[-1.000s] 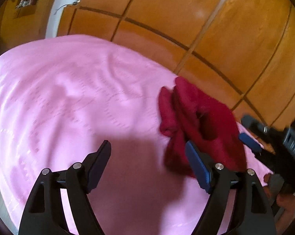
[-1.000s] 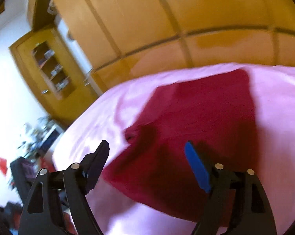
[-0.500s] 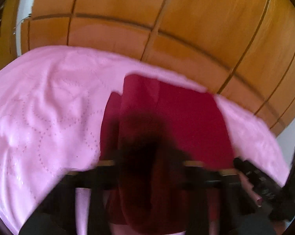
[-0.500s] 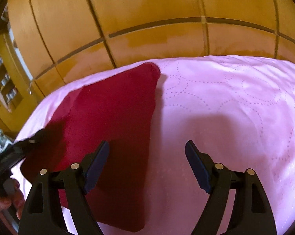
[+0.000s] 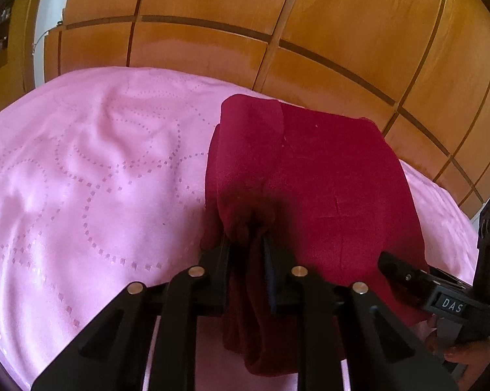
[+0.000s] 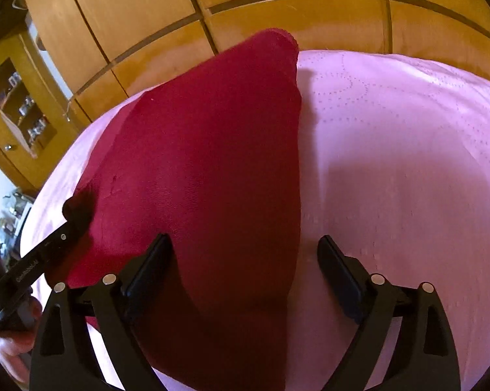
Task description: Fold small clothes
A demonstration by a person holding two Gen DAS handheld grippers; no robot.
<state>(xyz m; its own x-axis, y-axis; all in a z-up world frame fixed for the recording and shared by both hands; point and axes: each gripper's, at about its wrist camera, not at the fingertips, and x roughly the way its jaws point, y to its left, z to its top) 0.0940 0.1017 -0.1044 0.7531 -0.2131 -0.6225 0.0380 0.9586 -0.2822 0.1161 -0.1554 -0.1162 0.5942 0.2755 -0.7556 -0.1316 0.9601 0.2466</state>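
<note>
Pink dotted bedspread (image 5: 92,176); glossy wooden wardrobe panels (image 5: 326,16); shelf cabinet (image 6: 20,104).

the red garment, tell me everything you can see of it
The dark red garment is soft, matte knit-looking cloth, spread mostly flat on the pink quilted bedspread near the wooden wardrobe. Its left edge is doubled over in a fold. The left gripper pinches a bunched near edge; the right gripper, jaws opening, straddles its right edge without pressing it.
</note>
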